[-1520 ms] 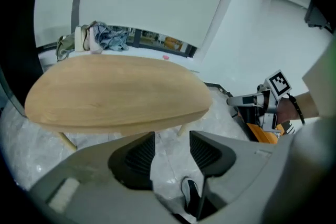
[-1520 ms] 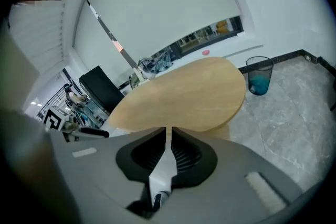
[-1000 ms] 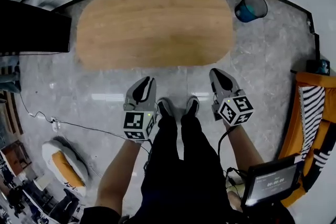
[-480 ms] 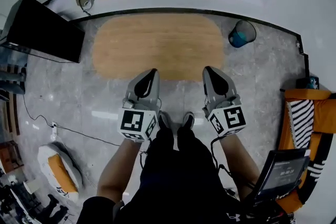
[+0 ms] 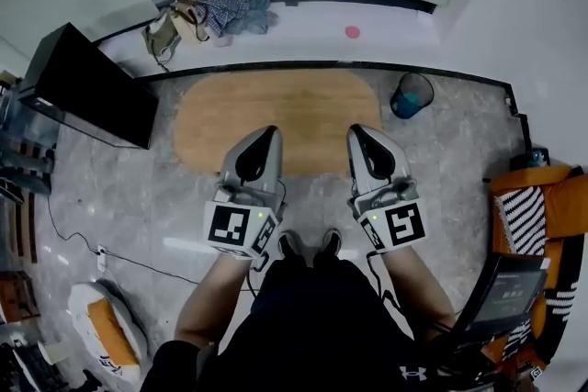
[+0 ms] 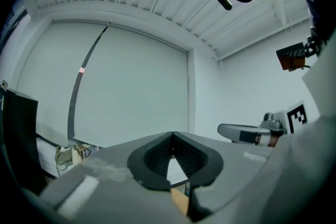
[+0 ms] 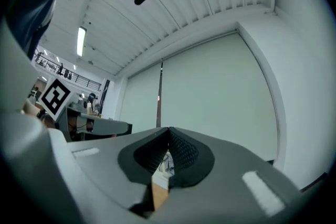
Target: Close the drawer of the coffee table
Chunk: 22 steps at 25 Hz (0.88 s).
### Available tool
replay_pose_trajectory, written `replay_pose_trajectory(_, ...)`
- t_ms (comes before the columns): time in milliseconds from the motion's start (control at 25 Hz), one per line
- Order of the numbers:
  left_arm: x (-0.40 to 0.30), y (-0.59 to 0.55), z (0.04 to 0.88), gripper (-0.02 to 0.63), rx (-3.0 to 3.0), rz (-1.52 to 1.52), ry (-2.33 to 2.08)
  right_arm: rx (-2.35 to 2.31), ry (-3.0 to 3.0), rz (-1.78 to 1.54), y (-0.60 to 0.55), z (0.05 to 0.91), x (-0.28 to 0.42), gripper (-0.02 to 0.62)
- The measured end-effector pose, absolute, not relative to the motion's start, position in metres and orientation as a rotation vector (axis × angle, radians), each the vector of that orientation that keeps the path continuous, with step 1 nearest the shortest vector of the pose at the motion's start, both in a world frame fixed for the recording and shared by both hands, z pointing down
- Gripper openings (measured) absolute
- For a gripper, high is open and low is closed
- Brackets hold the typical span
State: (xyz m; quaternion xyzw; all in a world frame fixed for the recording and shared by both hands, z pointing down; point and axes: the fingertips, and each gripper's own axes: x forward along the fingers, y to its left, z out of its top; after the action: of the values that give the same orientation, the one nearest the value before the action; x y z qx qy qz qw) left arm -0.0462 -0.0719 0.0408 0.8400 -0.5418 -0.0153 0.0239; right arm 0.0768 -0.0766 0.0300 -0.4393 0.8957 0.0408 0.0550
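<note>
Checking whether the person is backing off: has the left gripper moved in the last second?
Yes. In the head view the left gripper now overlaps the table at its near edge; earlier it sat short of that edge, beside the shoes.

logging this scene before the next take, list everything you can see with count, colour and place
coffee table: one, light wood oval top, middle of the grey floor
bin: one, dark with blue inside, right of the table
screen: one, black, left of the table
clothes and bags: one heap, mixed colours, white ledge behind the table
pink spot: one, same ledge
chair: one, orange, striped cushion, far right
display: one, dark, lower right
padded object: one, white and orange, lower left
shoes: two, dark, near the table
left hand-held gripper: one, grey, shut, empty
right hand-held gripper: one, grey, shut, empty
</note>
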Motion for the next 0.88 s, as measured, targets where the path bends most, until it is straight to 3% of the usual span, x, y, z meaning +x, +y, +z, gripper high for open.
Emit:
replay_pose_trajectory(360,-0.049,-0.057,-0.027,0.002,2.691,-0.167,-1.751,-1.402,2.664,0.231,-0.067,-0.022,0.089,0.002)
replay_pose_trajectory(880,-0.082,-0.056,-0.034,0.002,2.667,-0.174,-1.841,-1.467,2.675,0.343,-0.074,-0.025,0.092,0.002)
